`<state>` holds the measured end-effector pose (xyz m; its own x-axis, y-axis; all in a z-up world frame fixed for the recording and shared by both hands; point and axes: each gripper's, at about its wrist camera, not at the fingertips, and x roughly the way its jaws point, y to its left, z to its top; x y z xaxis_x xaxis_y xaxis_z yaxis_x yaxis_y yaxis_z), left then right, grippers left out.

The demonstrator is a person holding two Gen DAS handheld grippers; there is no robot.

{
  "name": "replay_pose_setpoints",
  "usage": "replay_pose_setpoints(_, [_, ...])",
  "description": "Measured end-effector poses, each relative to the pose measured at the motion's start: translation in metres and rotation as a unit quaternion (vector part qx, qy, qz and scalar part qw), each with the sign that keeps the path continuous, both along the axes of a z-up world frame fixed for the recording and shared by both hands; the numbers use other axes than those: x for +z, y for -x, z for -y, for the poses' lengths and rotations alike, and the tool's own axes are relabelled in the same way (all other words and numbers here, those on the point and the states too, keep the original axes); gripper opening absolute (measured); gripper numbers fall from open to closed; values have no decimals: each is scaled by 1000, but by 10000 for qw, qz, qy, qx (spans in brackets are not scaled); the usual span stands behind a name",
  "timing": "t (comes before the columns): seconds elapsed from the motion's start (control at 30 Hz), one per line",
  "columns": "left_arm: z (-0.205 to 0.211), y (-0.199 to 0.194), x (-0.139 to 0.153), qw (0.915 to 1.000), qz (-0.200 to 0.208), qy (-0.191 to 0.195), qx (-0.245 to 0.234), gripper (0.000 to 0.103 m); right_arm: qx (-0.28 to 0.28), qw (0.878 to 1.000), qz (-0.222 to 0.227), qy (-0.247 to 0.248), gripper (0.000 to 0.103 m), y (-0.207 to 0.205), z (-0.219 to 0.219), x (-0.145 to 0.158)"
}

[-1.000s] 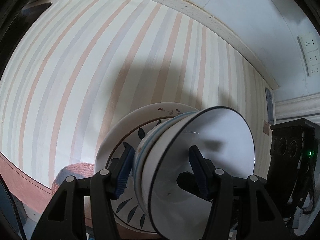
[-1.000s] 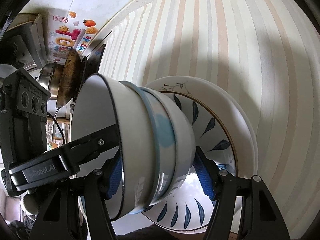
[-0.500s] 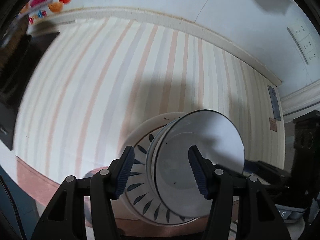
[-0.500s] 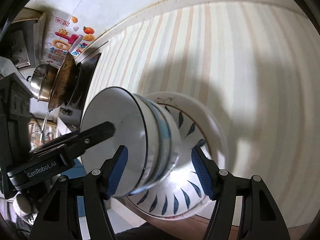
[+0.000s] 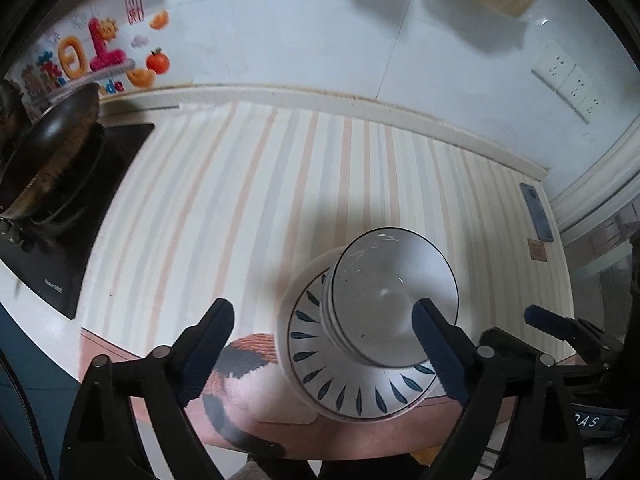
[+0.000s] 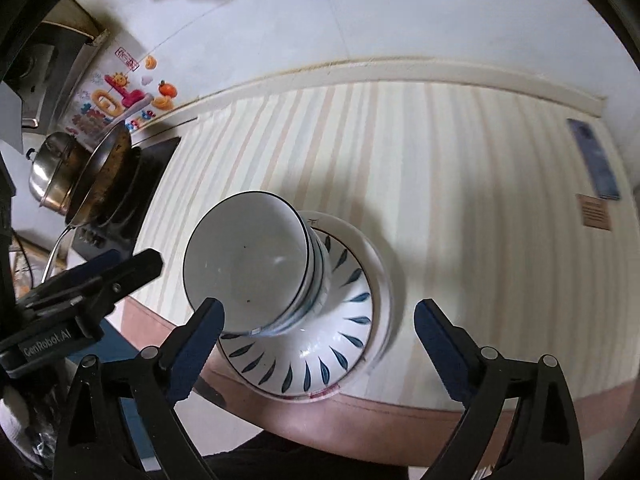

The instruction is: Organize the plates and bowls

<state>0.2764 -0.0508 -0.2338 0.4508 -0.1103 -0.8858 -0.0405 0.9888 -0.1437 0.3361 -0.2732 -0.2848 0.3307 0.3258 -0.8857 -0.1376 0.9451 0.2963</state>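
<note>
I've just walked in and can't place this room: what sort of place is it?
Most likely a home kitchen. A worn frying pan sits on a black cooktop, stacked bowls rest on leaf-patterned plates on a striped counter, and wall sockets hang above.

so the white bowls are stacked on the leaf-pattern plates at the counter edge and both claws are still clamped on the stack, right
Not quite: the claws are open. The left wrist view shows the left claw spread wide, and the right wrist view shows the right claw likewise, neither touching. The stacked white bowls do sit on the blue leaf-pattern plates at the striped counter edge.
</note>
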Motion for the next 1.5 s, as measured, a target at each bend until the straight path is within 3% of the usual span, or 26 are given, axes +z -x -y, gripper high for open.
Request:
replay_pose_setpoints(0.43, [-19, 84, 58, 9960, 705, -187, -515, 98, -763, 9934, 851, 86, 99, 116, -19, 81])
replay_pose_setpoints(0.6, [-23, 130, 94, 9923, 1104, -240, -503, 98, -860, 9888, 1205, 193, 99, 173, -28, 124])
replay_pose_setpoints(0.7, [-26, 160, 114, 9897, 1320, -334, -430, 103, -903, 9849, 1453, 282, 100, 205, -32, 148])
replay_pose_setpoints(0.97, [-26, 232, 148, 9843, 1696, -416, -244, 103, -881, 9739, 2018, 553, 101, 292, -37, 203])
replay_pose_setpoints(1.23, [-19, 286, 164, 9785, 1936, -702, -74, 103, -781, 9707, 2196, 580, 101, 343, -34, 223])
replay_pose_setpoints(1.5, [-23, 306, 165, 9769, 2010, -723, 47, 103, -688, 9704, 2246, 557, 101, 360, -36, 224])
